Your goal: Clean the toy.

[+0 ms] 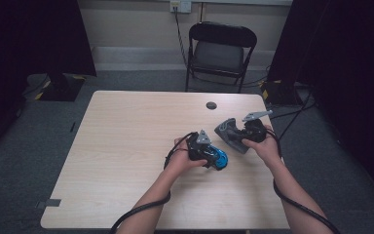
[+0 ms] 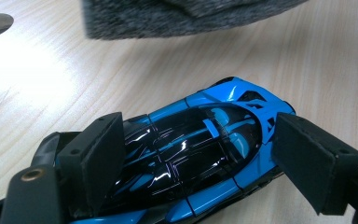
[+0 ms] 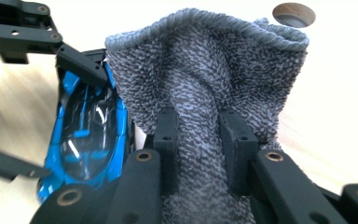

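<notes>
Two grippers at work over the wooden table [image 1: 126,146], both near its right half. Left gripper [image 1: 209,155]: jaws spread wide, straddling the blue toy car [image 1: 219,159]. In the left gripper view the pads [image 2: 95,158] stand at either flank of the car [image 2: 200,154], one close against its side, the other at the far flank near its tail; real pressure hard to judge, but the car sits squarely between them on the tabletop.

Right gripper [image 1: 238,132], just right of the car: jaws drawn narrow, pinching a grey knitted cloth [image 1: 230,134]. Right gripper view shows the cloth [image 3: 205,84] bunched between the pads [image 3: 168,140], fanning out beyond them, its edge reaching over the car [image 3: 86,135].

Car's nose and wheels hidden behind jaw hardware; cloth's lower part cut off by the frame. Round dark grommet [image 1: 211,105] in the table beyond the car. Folding chair [image 1: 219,51] behind the table. No readable writing on car or cloth.
</notes>
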